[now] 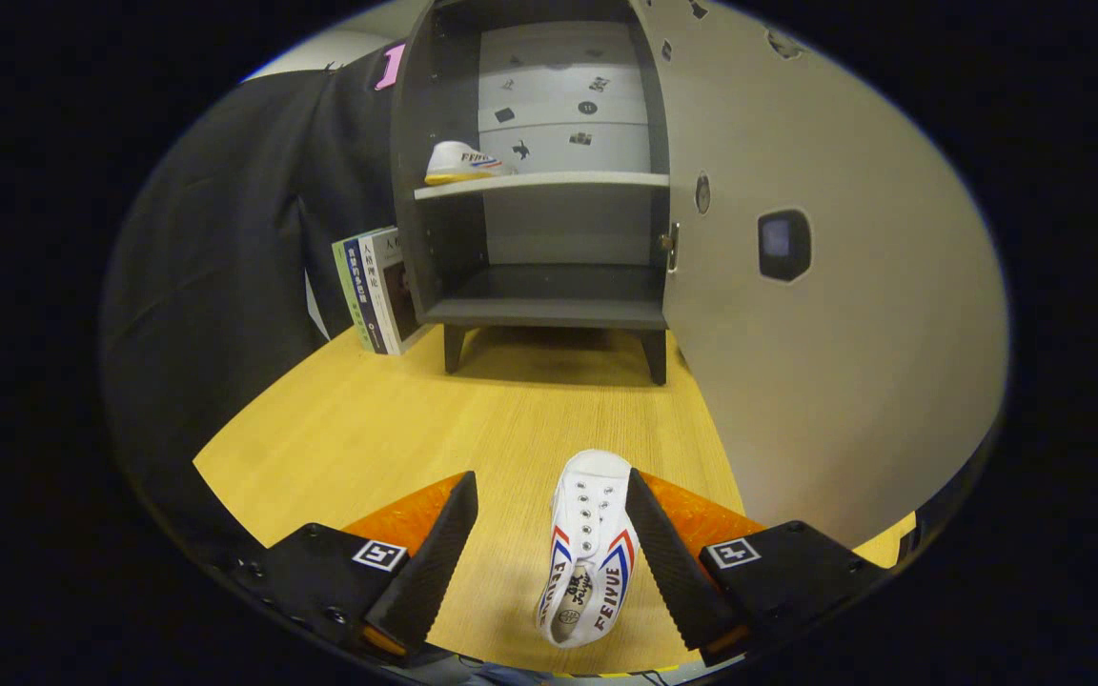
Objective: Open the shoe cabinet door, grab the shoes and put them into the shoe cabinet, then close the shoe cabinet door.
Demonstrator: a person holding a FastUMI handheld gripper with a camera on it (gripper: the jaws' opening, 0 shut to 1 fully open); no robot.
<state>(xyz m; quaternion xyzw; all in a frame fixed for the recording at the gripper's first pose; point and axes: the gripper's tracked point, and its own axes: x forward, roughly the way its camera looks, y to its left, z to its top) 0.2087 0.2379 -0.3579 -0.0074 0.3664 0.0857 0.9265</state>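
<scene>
A row of books [376, 291] leans against the booth wall just left of the shoe cabinet [539, 181], which stands on the wooden table [349, 429]. The cabinet is open, and one white shoe [461, 163] sits at the left end of its upper shelf [541, 181]; the lower compartment looks bare, though it is dim. To the cabinet's right, its pale door [835, 286] swings wide toward the camera. Nearer than the cabinet, the gripper [549, 553] has its fingers spread wide; a second white shoe [589, 543] lies on the table between them, against the right finger [673, 562] and well clear of the left, so nothing is clamped.
</scene>
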